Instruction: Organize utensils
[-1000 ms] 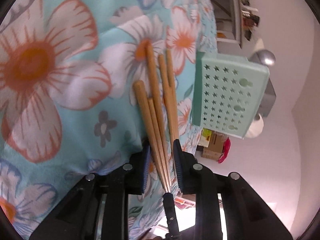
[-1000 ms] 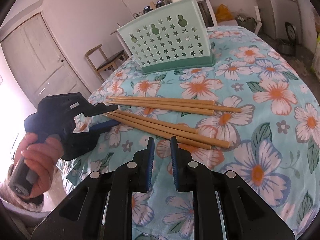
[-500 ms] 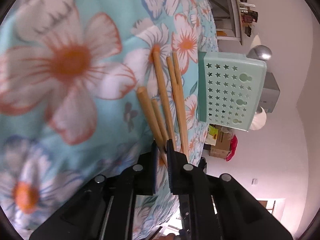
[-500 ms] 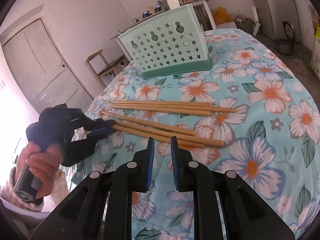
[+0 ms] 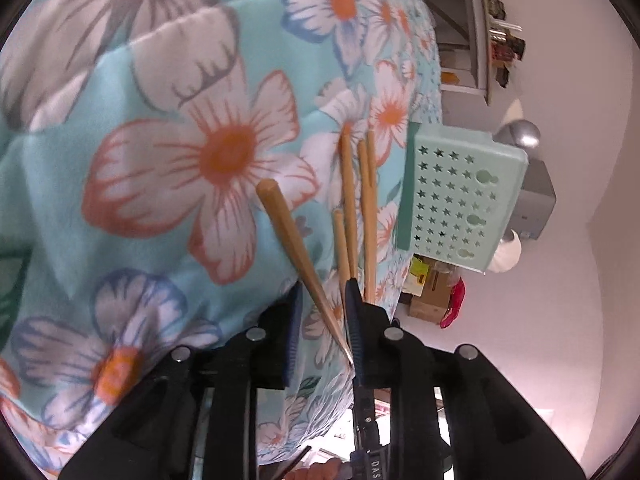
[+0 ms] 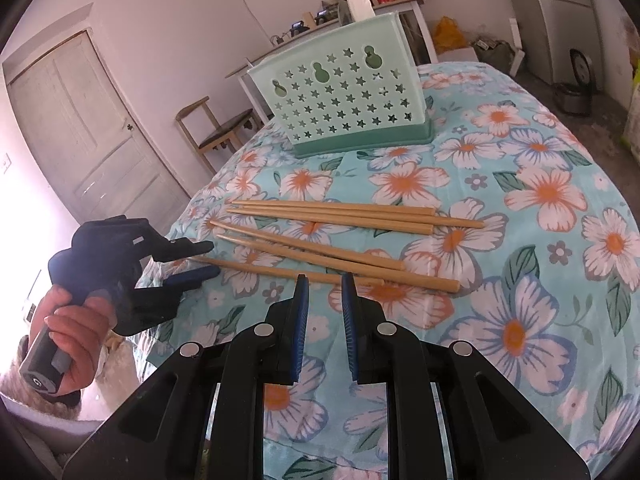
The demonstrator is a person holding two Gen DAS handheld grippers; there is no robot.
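Wooden chair (image 6: 216, 128) beside pale door (image 6: 84, 132)

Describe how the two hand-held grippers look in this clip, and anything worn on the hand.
Both are black plastic. The right hand-held gripper has two flat fingers with ribbed blue pads and round silver bolt heads on its linkage. The left hand-held gripper looks the same, on a grey-and-black cylindrical handle with a white mark on its end. The hand shows a fuzzy brownish cuff.

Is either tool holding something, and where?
Nothing gripped. The left tool has just been opening around the thin tip of a chopstick; the right tool is empty.
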